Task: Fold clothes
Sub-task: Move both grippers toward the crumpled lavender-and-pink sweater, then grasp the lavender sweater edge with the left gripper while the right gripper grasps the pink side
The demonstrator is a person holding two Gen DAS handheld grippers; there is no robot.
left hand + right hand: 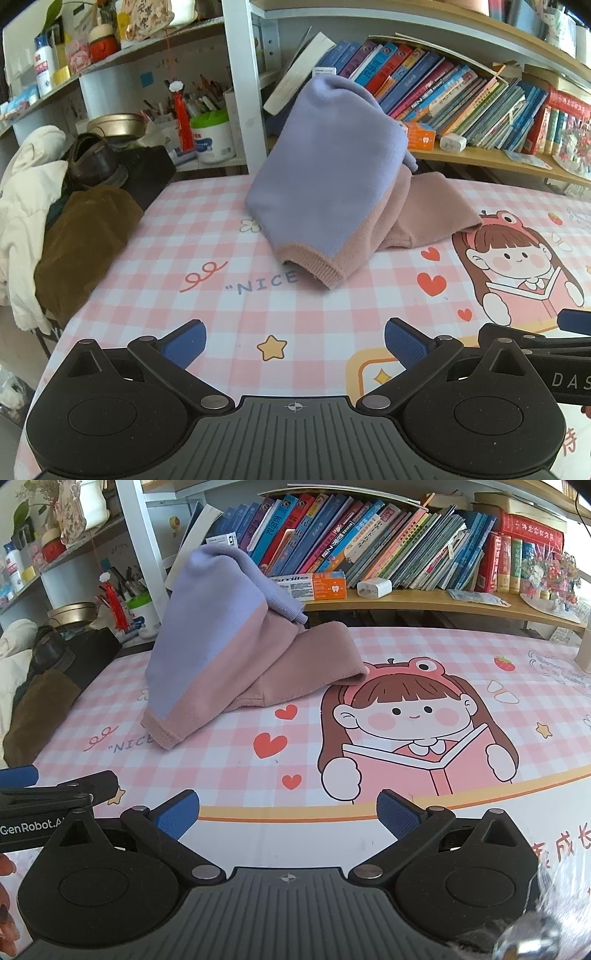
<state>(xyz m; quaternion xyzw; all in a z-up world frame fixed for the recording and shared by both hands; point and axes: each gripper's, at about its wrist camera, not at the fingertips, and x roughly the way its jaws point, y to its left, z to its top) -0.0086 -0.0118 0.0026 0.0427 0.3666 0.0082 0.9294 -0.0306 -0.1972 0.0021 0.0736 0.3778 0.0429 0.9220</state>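
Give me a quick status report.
Left gripper open, empty; right gripper open, empty. Sweater unfolded, heaped against the bookshelf. Nothing between grippers and sweater.

Lavender-and-pink fleece sweater (328, 162) (218, 635), heaped unfolded at the far side of the desk. Lavender upper part propped up against the shelf of books behind; pink ribbed hem hanging forward, touching the checked cover. Pink portion spread flat to the right.

Soft, matt fleece sweater (325, 177) with ribbed knit hem lies on a smooth, glossy printed table cover (258, 306).
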